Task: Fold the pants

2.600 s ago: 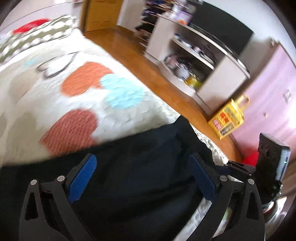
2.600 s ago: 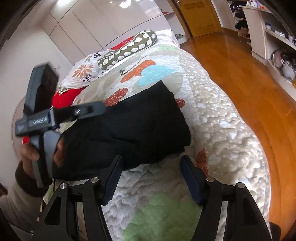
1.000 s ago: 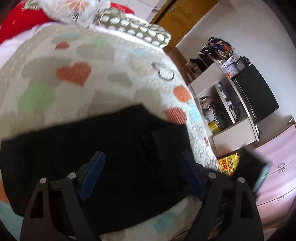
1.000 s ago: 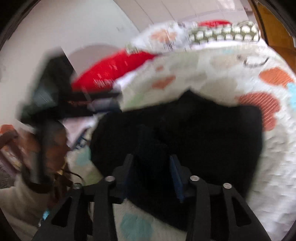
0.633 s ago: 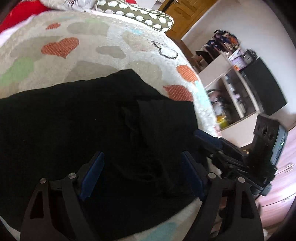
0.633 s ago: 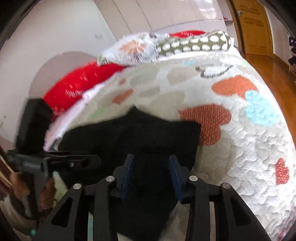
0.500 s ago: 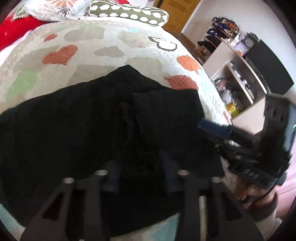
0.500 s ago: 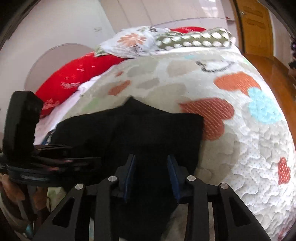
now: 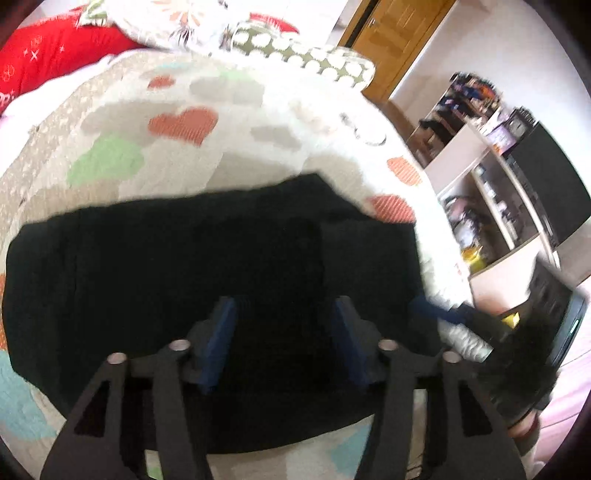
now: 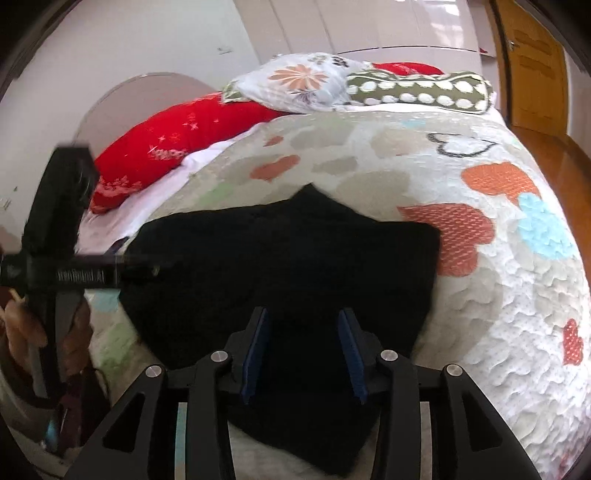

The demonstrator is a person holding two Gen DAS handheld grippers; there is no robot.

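The black pants (image 9: 184, 258) lie as a folded, roughly rectangular block on the heart-patterned quilt (image 9: 166, 155). My left gripper (image 9: 283, 306) hovers over their near edge. Its jaws are opening, with dark cloth under the blue pads but no visible pinch. In the right wrist view the pants (image 10: 295, 251) fill the middle, one corner poking up at the far edge. My right gripper (image 10: 303, 317) is above their near right part, its jaws also opening, and nothing is lifted. The left tool's black handle (image 10: 59, 206) shows at the left edge, held by a hand (image 10: 18, 325).
Red pillow (image 10: 177, 147), floral pillow (image 10: 303, 85) and dotted bolster (image 10: 417, 92) lie at the head of the bed. White shelves (image 9: 491, 192) and a black screen (image 9: 550, 184) stand to the right, across the wooden floor (image 10: 554, 155). A wooden door (image 9: 395, 33) is behind.
Half a second ago the left jaws were nearly closed over the cloth; they now stand wider apart. The right jaws have widened slightly. Both views have tilted up a little; the pants lie still.
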